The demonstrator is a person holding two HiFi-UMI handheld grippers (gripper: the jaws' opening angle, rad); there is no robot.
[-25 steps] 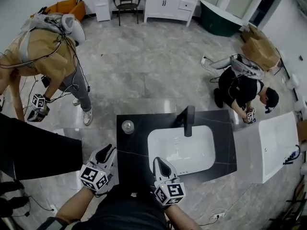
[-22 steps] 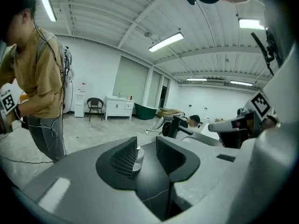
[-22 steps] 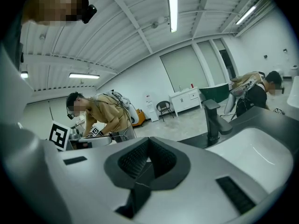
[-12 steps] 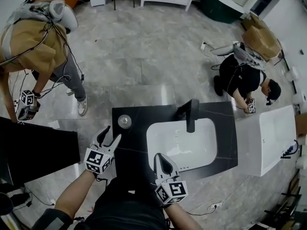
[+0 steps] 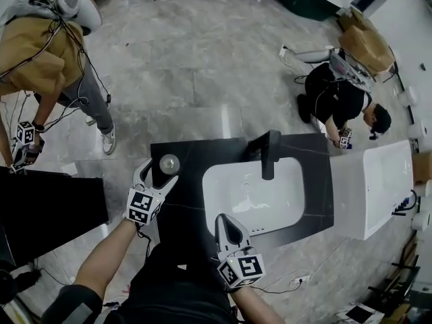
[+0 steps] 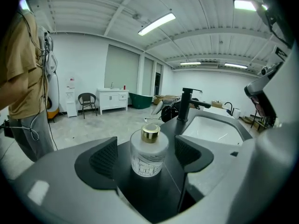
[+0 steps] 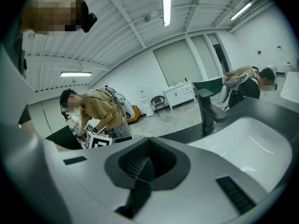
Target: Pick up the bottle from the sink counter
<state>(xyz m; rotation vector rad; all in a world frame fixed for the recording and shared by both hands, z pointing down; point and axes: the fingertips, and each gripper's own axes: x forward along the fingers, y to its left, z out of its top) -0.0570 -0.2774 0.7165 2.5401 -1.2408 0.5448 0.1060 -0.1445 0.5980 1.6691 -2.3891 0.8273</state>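
A small frosted glass bottle (image 5: pixel 169 162) with a gold cap stands upright at the far left corner of the black sink counter (image 5: pixel 182 214). My left gripper (image 5: pixel 159 173) reaches in from the counter's left side. Its jaws have just been opening and now stand wide, one on each side of the bottle (image 6: pixel 149 150). In the left gripper view both pads (image 6: pixel 103 158) are clear of the glass. My right gripper (image 5: pixel 227 224) hovers shut and empty over the counter's near edge, in front of the white basin (image 5: pixel 256 201). Its jaws (image 7: pixel 147 164) meet with nothing between them.
A black faucet (image 5: pixel 268 152) stands behind the basin. A second white sink unit (image 5: pixel 378 187) adjoins on the right and a black surface (image 5: pixel 47 208) lies on the left. One person in a tan shirt (image 5: pixel 40 39) bends at far left; another (image 5: pixel 337 100) crouches at far right.
My left gripper has moved forward from the counter's near left side up to the bottle, and its jaws have opened around it. The right gripper has stayed put.
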